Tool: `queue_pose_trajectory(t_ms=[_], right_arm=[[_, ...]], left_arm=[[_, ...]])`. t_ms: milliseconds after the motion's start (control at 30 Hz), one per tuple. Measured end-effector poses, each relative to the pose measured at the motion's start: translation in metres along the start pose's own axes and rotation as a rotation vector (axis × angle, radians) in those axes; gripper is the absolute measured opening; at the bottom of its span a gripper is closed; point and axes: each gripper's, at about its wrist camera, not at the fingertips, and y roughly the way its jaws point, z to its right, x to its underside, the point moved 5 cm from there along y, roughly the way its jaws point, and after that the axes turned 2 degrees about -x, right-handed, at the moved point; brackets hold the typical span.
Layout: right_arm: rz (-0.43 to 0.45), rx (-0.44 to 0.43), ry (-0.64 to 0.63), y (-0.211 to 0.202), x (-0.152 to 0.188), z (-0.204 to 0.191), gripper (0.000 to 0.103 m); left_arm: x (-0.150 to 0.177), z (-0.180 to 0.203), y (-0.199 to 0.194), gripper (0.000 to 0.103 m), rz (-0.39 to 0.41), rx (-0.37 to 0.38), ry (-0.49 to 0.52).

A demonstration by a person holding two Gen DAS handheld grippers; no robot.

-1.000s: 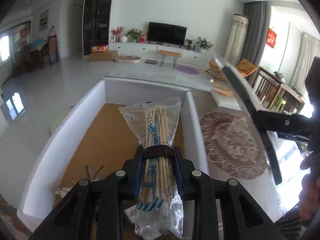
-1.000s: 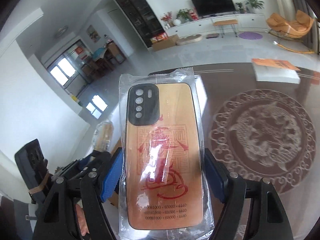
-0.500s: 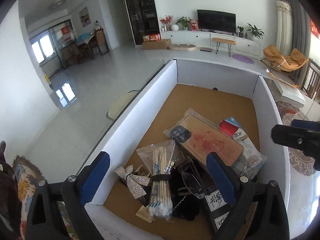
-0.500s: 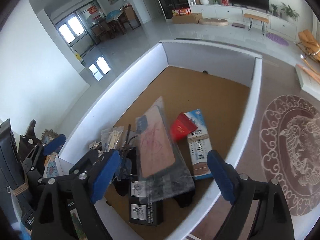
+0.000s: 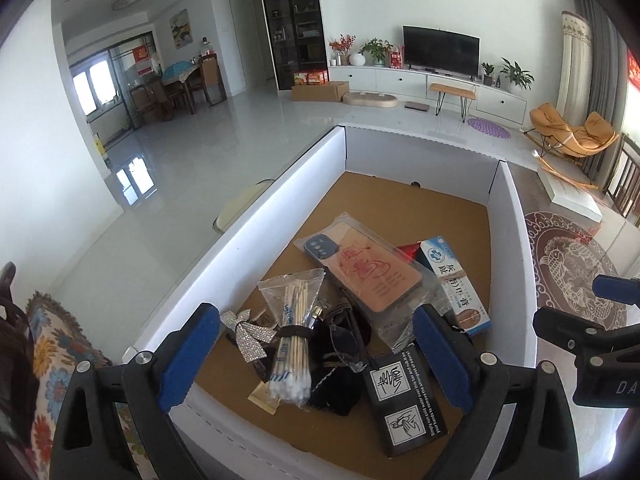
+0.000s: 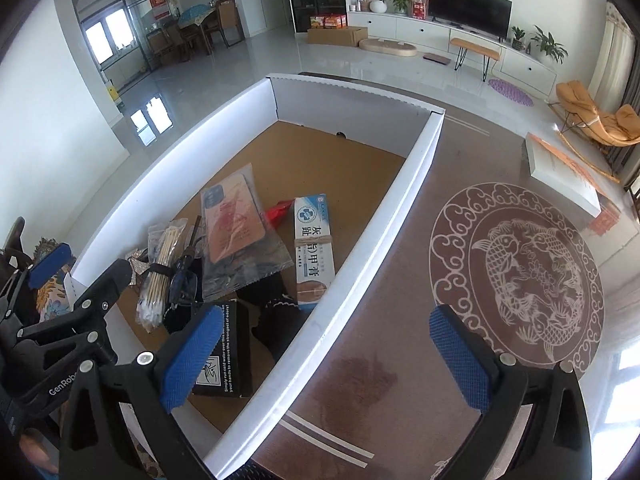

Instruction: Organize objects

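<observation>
The left gripper (image 5: 316, 358) is pointing steeply downward, its blue-padded fingers (image 5: 188, 356) standing wide apart with nothing pressed between them. The right gripper (image 6: 326, 354) is tilting down more steeply, its jaws having just been opening, now spread wide and gripping nothing between the pads (image 6: 460, 364).

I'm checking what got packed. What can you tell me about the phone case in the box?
The phone case is orange-tan with red printed designs and a dark camera corner, sealed in a clear plastic bag. It lies flat, back up, inside the white box, resting on dark items, with one edge against the blue-and-white carton.
</observation>
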Motion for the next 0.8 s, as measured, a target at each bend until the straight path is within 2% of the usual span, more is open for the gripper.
queue_pose_trajectory(t_ms=[233,500,800], right_arm=[[-0.02,0.037,-0.032,0.008,0.009,-0.018,0.103],[-0.031,0.085,-0.019,-0.002,0.012,-0.033,0.103],[-0.031,0.1,-0.008,-0.003,0.007,-0.048,0.103]], left_arm=[[0.003,-0.011,-0.001,0.098,-0.029,-0.007,0.02],[0.0,-0.022,0.001,0.098,-0.075,0.055,0.005],[-0.003,-0.036,0.001,0.098,-0.064,0.04,-0.006]])
